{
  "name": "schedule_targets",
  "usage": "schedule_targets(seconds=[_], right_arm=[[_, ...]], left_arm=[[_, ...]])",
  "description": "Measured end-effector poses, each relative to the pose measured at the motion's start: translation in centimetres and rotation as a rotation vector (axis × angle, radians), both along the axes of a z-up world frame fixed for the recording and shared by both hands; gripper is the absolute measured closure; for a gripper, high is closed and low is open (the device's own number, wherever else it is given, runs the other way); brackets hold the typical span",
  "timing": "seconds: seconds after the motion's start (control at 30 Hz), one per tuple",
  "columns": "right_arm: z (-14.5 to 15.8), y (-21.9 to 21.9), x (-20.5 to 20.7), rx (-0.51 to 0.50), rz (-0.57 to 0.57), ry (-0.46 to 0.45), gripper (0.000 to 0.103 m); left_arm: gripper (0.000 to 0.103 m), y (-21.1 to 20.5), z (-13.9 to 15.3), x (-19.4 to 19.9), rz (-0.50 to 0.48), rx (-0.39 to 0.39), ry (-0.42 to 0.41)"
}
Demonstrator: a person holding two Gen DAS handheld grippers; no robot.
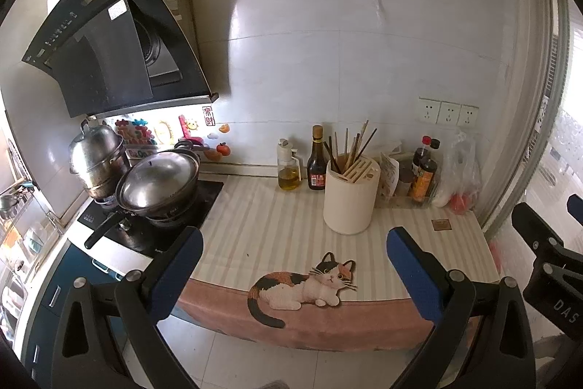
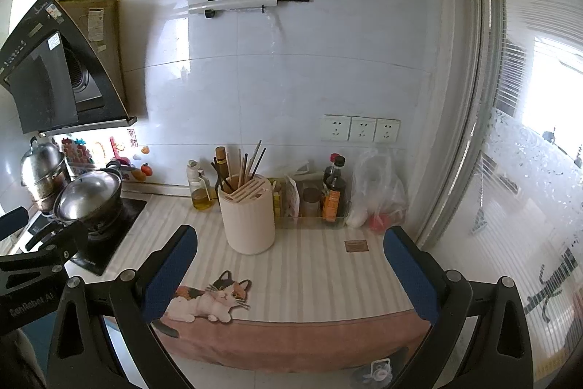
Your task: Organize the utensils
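Observation:
A cream round utensil holder [image 1: 349,197] [image 2: 249,216] stands on the striped counter mat, with several chopsticks [image 1: 351,144] [image 2: 246,163] upright in its left compartment and empty knife slots beside them. My left gripper [image 1: 293,243] is open and empty, held back from the counter's front edge, the holder lying ahead and slightly right. My right gripper [image 2: 289,243] is also open and empty, the holder ahead and left of centre. The other gripper shows at the right edge of the left wrist view and the left edge of the right wrist view.
A striped mat with a cat picture [image 1: 306,283] [image 2: 211,298] covers the counter. Oil bottle [image 1: 289,166], dark sauce bottle [image 1: 316,161], more bottles [image 2: 334,194] and a plastic bag [image 2: 379,195] line the back wall. Pots [image 1: 156,181] sit on the cooktop at left; a window stands right.

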State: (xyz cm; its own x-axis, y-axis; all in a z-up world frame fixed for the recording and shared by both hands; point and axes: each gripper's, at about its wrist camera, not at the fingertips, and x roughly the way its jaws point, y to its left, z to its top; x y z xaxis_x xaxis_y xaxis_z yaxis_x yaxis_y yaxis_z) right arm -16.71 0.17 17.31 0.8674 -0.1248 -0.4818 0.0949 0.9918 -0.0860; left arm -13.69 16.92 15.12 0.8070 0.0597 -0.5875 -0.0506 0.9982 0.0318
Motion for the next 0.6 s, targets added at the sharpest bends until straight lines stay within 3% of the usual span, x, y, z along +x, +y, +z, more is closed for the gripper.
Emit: schedule_targets(seconds=[0.6], right_arm=[[0.02, 0.17, 0.06, 0.005, 0.009, 0.005, 0.000]], left_arm=[[0.000, -0.20, 0.09, -0.10, 0.001, 0.000, -0.004]])
